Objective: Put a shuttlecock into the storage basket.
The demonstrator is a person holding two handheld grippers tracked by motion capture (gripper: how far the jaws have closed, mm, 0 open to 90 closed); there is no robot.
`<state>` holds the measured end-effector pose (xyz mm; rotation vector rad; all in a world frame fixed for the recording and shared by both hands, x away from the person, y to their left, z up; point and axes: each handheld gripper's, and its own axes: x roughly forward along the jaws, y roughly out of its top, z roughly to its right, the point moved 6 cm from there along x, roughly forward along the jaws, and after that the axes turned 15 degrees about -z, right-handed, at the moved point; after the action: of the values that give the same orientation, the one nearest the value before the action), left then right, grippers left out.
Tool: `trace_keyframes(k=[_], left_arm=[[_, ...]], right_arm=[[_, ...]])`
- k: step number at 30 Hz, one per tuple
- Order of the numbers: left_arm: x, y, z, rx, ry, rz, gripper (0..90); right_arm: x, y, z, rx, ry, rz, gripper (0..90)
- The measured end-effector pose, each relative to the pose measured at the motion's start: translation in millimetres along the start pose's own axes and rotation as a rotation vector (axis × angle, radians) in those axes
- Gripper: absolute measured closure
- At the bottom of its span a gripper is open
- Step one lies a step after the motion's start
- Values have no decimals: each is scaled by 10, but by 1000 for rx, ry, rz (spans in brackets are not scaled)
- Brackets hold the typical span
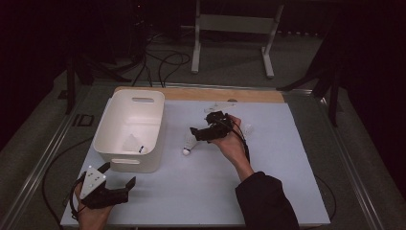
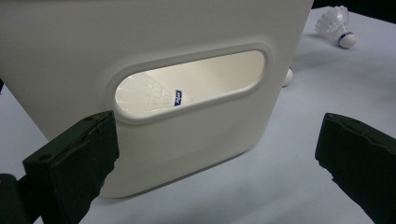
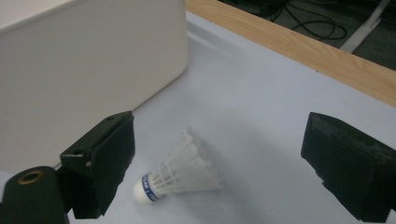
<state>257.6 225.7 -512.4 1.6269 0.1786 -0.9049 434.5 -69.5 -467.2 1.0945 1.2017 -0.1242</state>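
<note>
A white shuttlecock lies on its side on the pale table, just right of a white plastic bin. My right gripper hovers over it, open. In the right gripper view the shuttlecock lies between the spread jaws, cork toward the left jaw, touching neither. A second shuttlecock rests inside the bin and shows through the handle slot. My left gripper is open and holds nothing, close to the bin's near wall.
Another shuttlecock lies farther out on the table, by the right hand. A wooden strip edges the far side of the table. Cables and a white stand are on the floor beyond.
</note>
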Motion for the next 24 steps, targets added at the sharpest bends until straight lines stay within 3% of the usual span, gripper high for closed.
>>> trace_keyframes(k=[24], left_arm=[[2,-1,1,-2,0,1,1]], right_arm=[[-78,-283,450,89,-52,-14,99]])
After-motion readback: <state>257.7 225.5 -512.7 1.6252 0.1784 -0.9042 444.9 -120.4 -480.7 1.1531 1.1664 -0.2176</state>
